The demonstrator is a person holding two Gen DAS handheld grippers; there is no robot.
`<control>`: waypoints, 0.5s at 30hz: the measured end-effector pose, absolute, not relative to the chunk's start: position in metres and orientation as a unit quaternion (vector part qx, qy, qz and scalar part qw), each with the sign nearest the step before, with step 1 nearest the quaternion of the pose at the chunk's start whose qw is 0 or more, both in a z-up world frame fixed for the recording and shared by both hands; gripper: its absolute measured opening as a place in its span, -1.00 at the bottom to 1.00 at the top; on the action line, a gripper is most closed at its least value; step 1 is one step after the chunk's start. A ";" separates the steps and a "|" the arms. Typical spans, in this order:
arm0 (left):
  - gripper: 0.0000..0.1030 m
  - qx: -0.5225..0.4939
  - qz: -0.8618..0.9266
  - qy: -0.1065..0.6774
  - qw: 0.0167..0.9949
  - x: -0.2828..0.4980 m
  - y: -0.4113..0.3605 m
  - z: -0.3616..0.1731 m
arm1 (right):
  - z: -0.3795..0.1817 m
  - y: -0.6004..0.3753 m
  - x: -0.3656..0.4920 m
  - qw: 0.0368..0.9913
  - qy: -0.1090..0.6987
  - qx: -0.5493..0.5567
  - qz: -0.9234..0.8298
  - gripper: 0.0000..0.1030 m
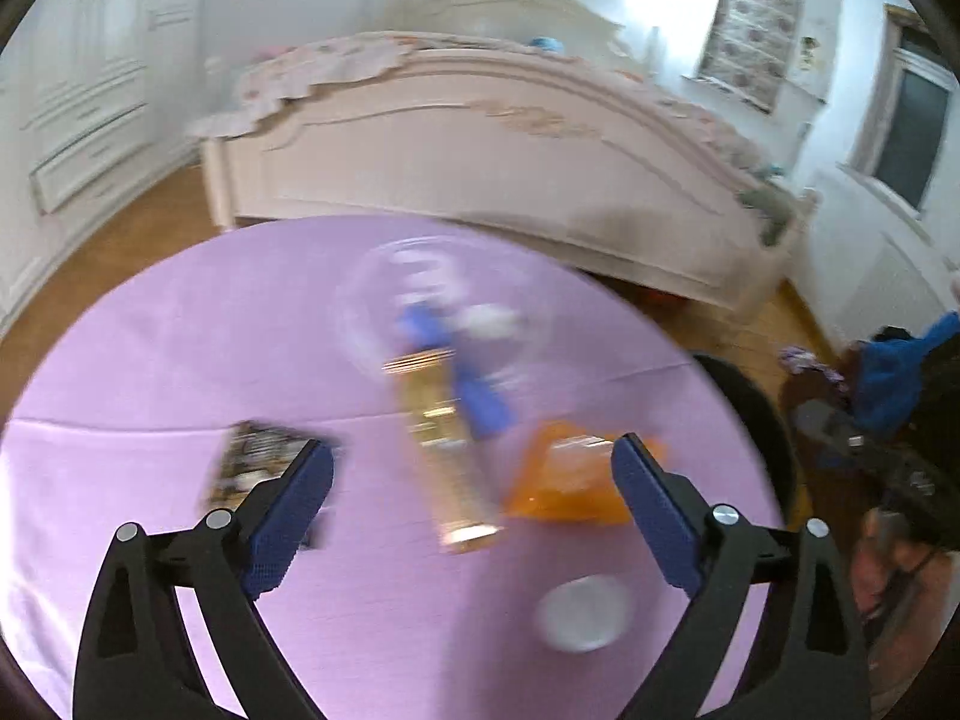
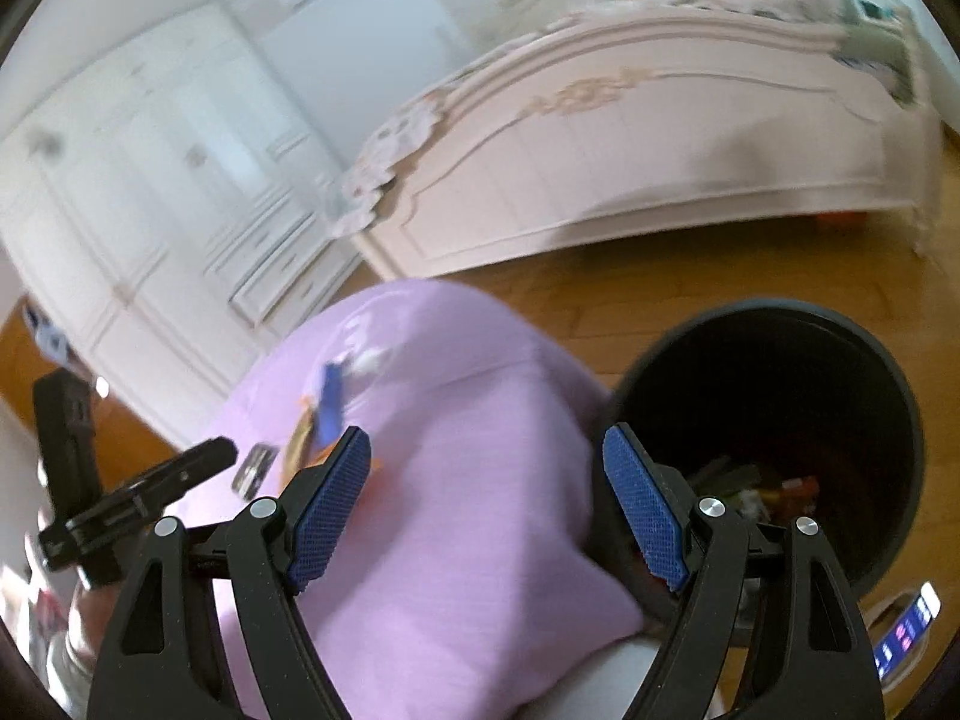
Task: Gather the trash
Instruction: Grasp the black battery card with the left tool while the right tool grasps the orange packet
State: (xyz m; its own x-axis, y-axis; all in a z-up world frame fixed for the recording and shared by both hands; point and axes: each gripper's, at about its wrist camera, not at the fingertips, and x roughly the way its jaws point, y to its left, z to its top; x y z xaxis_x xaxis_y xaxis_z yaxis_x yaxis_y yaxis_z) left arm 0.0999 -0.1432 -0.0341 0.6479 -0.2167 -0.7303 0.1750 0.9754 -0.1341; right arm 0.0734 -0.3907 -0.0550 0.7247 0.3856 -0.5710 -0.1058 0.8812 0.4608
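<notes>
Left gripper hangs over a table with lilac cloth, jaws spread wide, nothing held. Frame motion-blurred. Between the two blue pads, slightly nearer the left one's side of centre, lies a long gold wrapper, running away from the camera; its near end sits level with the pad tips, untouched by either. A blue wrapper lies across its far end, beside a clear round dish farther off. An orange packet lies just inside the right pad, partly hidden by it. A dark printed packet lies just outside the left pad, partly behind it. A white round disc sits nearer the camera, low between the arms. Right gripper also wide apart and empty, poised over the cloth's edge; the black trash bin stands on the wood floor just right of its right pad, with scraps visible inside at the bottom. In this view the left gripper shows at far left. Pale bed footboard beyond.
</notes>
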 end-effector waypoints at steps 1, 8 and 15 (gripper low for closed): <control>0.81 -0.023 -0.097 0.407 0.908 0.100 -0.134 -0.036 | -0.052 -0.380 0.075 0.906 0.349 0.190 0.144 0.54; 0.81 -0.009 -0.060 0.445 0.893 0.108 -0.091 -0.059 | -0.048 -0.323 0.093 0.902 0.377 0.115 0.178 0.54; 0.81 0.002 -0.053 0.473 0.879 0.108 -0.078 -0.079 | -0.056 -0.277 0.110 0.891 0.405 0.037 0.201 0.61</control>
State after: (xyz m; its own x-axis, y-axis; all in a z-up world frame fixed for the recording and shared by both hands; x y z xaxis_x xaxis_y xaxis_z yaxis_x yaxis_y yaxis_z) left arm 0.1081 -0.0776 -0.0794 0.5460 -0.0916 -0.8328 0.0959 0.9943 -0.0465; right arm 0.1104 -0.2772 -0.0561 0.5919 0.3878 -0.7066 -0.3281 0.9167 0.2283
